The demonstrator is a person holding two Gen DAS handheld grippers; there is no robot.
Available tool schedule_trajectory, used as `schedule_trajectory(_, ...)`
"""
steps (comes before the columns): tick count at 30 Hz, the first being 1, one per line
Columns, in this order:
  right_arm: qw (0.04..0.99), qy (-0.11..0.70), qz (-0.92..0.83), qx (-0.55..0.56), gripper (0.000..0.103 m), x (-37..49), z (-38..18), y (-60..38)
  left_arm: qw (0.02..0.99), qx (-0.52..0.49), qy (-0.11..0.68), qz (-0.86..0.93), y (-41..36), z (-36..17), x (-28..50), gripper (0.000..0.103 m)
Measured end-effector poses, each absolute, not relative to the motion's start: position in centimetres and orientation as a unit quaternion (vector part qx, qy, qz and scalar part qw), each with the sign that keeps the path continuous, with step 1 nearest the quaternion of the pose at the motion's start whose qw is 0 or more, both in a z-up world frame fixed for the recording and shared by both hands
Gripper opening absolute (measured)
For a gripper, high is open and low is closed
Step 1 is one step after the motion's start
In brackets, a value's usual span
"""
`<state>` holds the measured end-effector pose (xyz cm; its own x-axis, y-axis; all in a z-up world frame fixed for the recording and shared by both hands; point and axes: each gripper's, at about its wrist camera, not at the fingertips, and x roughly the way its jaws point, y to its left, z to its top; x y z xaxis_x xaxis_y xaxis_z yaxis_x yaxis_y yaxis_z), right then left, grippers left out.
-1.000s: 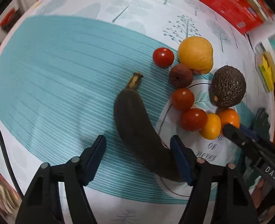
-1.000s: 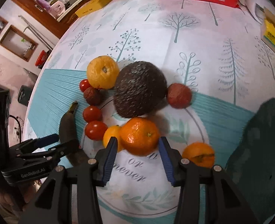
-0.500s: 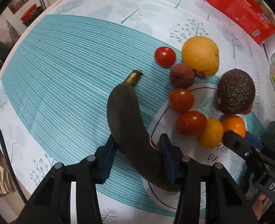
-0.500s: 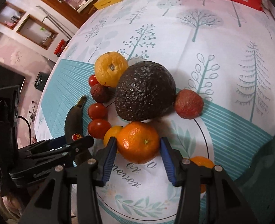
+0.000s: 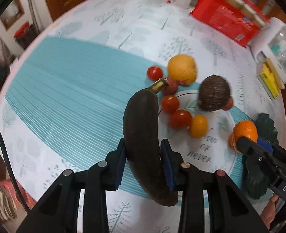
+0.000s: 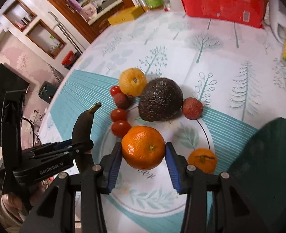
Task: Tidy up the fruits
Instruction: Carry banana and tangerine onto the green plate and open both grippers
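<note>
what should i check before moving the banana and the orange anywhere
1. Left gripper clamps the blackened overripe banana: ok.
2. Banana lifted off the teal striped tablecloth: ok, stem raised.
3. Right gripper squeezes the round orange tangerine: ok.
4. Tangerine clear of the dark bumpy avocado: ok.
5. Drop-off spot for either fruit: cannot tell.
6. Banana's grip firm: cannot tell.

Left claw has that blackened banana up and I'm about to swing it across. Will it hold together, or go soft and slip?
The banana is almost wholly black, so probably very soft; the left claw could bruise or split it. It's clamped below the middle, with the stem end sticking far out, so it may sag or pivot. Move slowly and avoid squeezing harder.
</note>
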<state>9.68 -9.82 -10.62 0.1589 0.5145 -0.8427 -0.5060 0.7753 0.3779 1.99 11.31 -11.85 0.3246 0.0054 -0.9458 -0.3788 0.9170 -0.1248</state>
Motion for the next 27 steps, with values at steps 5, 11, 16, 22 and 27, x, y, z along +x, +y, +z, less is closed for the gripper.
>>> schedule_trajectory(5,0.780,0.539,0.319,0.017,0.044,7.5,-8.9,-12.1,0.818,-0.128,0.554,0.082,8.9,-8.1,1.8,0.033)
schedule_trajectory(11,0.813,0.515,0.268,0.022,0.045,4.7,-6.2,-16.4,0.836,-0.067,0.545,0.005,3.0,-4.5,2.7,0.033)
schedule_trajectory(16,0.840,0.509,0.185,0.030,0.045,3.7,-4.5,-22.1,0.846,-0.024,0.529,-0.063,-3.7,-2.7,4.5,0.033)
schedule_trajectory(22,0.853,0.512,0.093,0.043,0.045,3.2,-4.6,-28.2,0.838,0.015,0.532,-0.122,-11.0,-3.7,7.0,0.033)
schedule_trajectory(27,0.846,0.528,0.050,0.054,0.045,3.3,-6.6,-31.5,0.819,0.048,0.553,-0.147,-16.0,-7.0,9.2,0.034)
